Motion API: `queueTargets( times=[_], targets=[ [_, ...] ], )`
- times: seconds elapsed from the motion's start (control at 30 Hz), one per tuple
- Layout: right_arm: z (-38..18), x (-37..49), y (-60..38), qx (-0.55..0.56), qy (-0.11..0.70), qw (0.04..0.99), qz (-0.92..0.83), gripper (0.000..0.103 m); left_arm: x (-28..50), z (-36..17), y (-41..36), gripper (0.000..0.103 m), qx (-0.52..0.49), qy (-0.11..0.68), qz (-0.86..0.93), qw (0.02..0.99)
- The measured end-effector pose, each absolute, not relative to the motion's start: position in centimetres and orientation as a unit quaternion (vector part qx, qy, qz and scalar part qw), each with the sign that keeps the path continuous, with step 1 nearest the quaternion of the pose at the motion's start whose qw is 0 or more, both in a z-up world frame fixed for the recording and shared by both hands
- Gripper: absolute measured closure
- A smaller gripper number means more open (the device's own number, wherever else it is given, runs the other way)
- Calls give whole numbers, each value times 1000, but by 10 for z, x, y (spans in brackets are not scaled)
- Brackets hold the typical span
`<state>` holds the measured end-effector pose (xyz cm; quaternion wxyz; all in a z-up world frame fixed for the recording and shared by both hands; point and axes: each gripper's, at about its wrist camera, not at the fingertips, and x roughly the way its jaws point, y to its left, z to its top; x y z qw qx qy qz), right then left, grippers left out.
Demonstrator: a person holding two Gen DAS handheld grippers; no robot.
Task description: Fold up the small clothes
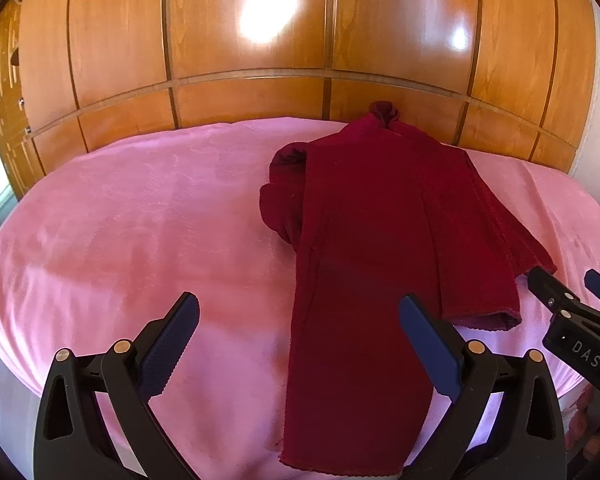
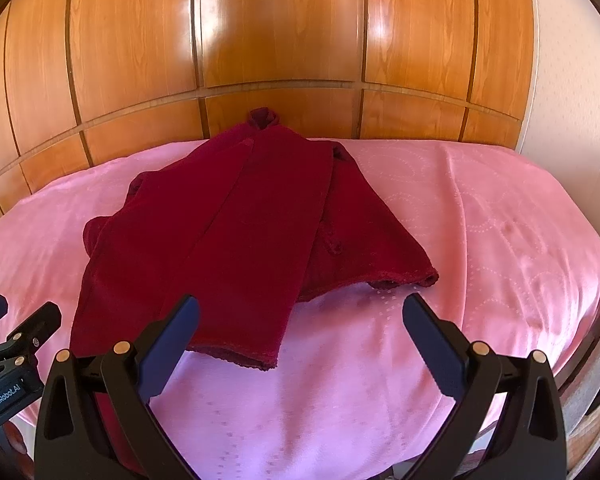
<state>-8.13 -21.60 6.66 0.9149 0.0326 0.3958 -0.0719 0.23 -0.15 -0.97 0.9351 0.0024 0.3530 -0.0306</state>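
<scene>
Though spread wide and pinching nothing, left hand-held gripper hangs right over the work: long near panel of the dark red velvety small garment runs up between its two fingers, closer to the right-side one and partly hidden behind it. Near hem lies below and closer than the fingertips, at the front edge of the pink quilted bed cover.

Likewise parted and empty, right hand-held gripper sits off the garment's right side. From its own camera, shows the long panel's hem just past its left-side finger, and bare cover between the fingers. From the left wrist camera, reaches with one fingertip close to the garment's right-hand corner; touching or apart, cannot tell.

Further out, shorter second hem lies flat on the right. Beyond that, a bunched sleeve pokes out on the left, and a crumpled collar marks the far end, near the glossy panelled wooden wardrobe.

Judging by this: looks part-way done. Seems narrowed by a lengthwise fold, with layers overlapping down the middle. Still to do, probably: tucking in the loose sleeve, evening the two hems, then folding across, hem towards collar, into a compact packet.
</scene>
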Motion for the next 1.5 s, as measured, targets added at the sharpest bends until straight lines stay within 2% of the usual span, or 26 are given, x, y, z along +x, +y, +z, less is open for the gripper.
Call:
queueTargets(
  times=[0.83,0.97,1.17,1.2,1.27,1.37,1.43,1.47,1.5],
  targets=[
    [67,-81,-228,47,399,912,-86,2,2,-16,-24,4,48,362,-89,927],
    [68,-77,-238,52,400,911,-92,2,4,-21,-32,18,64,372,-107,920],
    [67,-73,-254,62,402,908,-94,2,10,-37,-44,27,83,401,-144,901],
    [66,-71,-258,69,405,907,-92,2,11,-41,-48,36,89,408,-152,896],
    [65,-67,-264,80,409,905,-85,2,14,-52,-55,44,104,426,-170,883],
    [63,-59,-267,97,415,902,-62,3,15,-66,-62,48,119,442,-183,870],
    [59,-52,-266,106,425,898,-45,10,17,-71,-62,48,117,444,-189,868],
    [56,-47,-265,113,432,894,-34,19,18,-73,-61,48,112,444,-192,868],
    [51,-45,-263,122,440,890,-21,27,19,-75,-60,52,111,443,-192,869]
  ],
)
